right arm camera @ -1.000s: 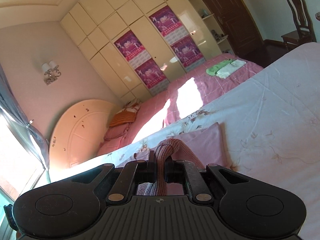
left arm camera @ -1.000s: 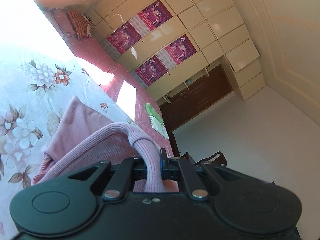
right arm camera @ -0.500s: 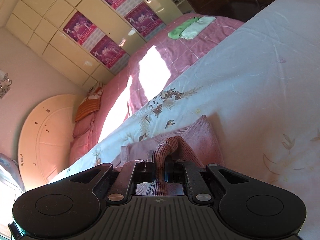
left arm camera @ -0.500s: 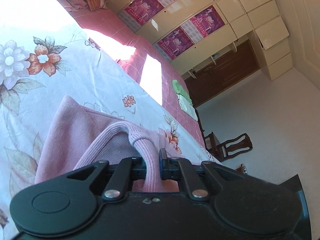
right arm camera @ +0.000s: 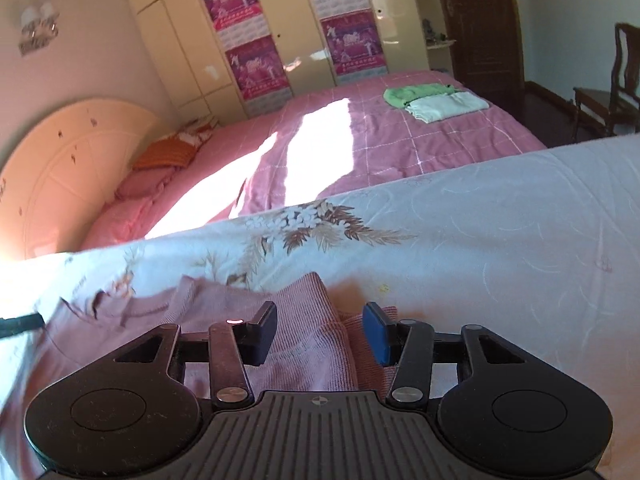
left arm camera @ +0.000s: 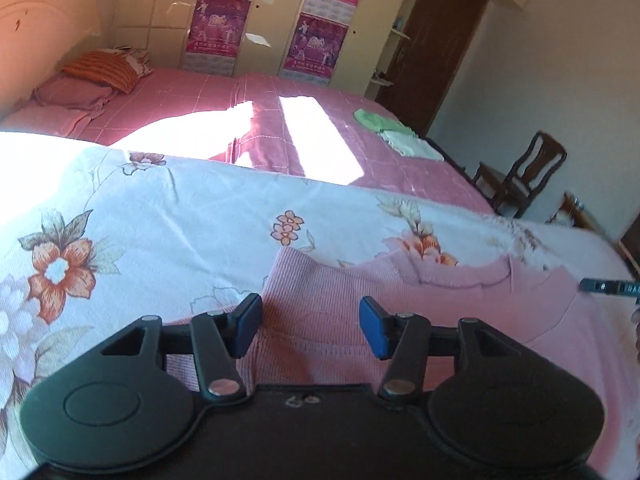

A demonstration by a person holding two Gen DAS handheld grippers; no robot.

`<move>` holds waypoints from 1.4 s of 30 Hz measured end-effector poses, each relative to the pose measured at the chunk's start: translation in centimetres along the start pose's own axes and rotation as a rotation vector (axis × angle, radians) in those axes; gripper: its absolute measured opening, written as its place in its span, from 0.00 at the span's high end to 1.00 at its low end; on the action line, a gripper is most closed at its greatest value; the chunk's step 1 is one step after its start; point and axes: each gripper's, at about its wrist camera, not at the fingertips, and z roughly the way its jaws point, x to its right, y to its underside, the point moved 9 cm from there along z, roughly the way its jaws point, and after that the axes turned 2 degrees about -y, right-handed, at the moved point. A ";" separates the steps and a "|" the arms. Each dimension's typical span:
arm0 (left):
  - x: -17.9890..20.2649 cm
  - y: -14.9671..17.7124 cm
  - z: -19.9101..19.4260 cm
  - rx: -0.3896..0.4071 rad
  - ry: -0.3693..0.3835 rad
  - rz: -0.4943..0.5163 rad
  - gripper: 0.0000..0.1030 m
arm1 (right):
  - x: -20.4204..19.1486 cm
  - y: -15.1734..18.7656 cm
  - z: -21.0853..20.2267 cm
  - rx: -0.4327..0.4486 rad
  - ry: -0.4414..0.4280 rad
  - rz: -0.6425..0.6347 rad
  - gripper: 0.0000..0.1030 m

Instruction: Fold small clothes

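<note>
We work over a bed spread with a white flowered sheet, with a second bed under a pink cover beyond it, where a green and a white folded cloth lie near the far corner; on the flowered sheet, directly below both tools, lies the small pink knitted sweater, spread fairly flat with its neckline away from us and one ridge of knit still standing up in the right wrist view; the knit looks light, soft and limp, so we judge it will sag and crease wherever it is lifted, and that it is best taken by a ribbed edge or a corner of the fold, both sides together; our left gripper has just been opening and its blue pads stand apart over the sweater, pressing on nothing; our right gripper has likewise just been opening, the ridge of knit lying loose between its parted pads, no longer pinched.
</note>
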 end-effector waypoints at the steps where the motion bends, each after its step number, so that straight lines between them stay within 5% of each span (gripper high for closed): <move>1: 0.3 0.1 0.3 -0.006 -0.021 0.037 0.55 | -0.4 0.4 0.9 -0.019 0.018 -0.044 0.55; 4: 1.1 0.5 0.6 0.001 -0.060 0.081 0.77 | -1.4 1.7 2.6 -0.048 0.059 -0.160 0.66; 5: 1.0 0.5 0.4 0.015 -0.068 0.073 0.92 | -1.8 2.0 2.9 -0.048 0.061 -0.191 0.86; 6: 0.7 0.5 0.1 0.037 -0.077 0.063 1.00 | -2.1 2.1 2.9 -0.039 0.068 -0.225 0.91; 13: -1.4 -2.8 -5.1 0.330 -0.103 -0.076 1.00 | -3.2 -1.0 0.0 0.214 0.113 -0.294 0.92; 15: -2.3 -3.0 -5.5 0.344 -0.098 -0.130 1.00 | -3.7 -1.6 0.2 0.234 0.107 -0.298 0.92; 17: -2.7 -2.5 -4.2 0.259 -0.055 -0.165 1.00 | -4.2 -1.4 1.0 0.215 0.107 -0.305 0.92; 19: -2.4 -2.0 -3.3 0.204 -0.061 -0.120 0.85 | -4.0 -0.8 2.5 0.158 0.121 -0.301 0.92; 20: -2.1 -1.8 -3.0 0.183 -0.065 -0.093 0.61 | -3.7 -0.2 3.1 0.130 0.138 -0.287 0.92; 21: -1.8 -1.7 -2.9 0.173 -0.068 -0.066 0.47 | -3.3 0.3 3.5 0.113 0.136 -0.270 0.92; 29: -0.9 0.2 1.4 0.005 -0.038 0.027 0.62 | -2.1 1.8 4.5 0.022 0.120 -0.199 0.91; 31: -0.6 0.2 1.4 0.016 -0.030 0.029 0.93 | -2.3 1.8 4.4 0.015 0.130 -0.218 0.91; 37: -0.2 -1.1 -4.5 0.303 -0.110 0.040 0.93 | -4.1 0.1 0.3 0.240 0.138 -0.282 0.92; 39: -1.4 -0.7 -4.2 0.292 -0.138 -0.013 0.93 | -3.8 0.1 0.5 0.248 0.163 -0.296 0.92; 42: -2.2 0.4 -1.1 0.174 -0.153 -0.048 0.93 | -1.8 2.3 4.4 0.084 0.205 -0.251 0.92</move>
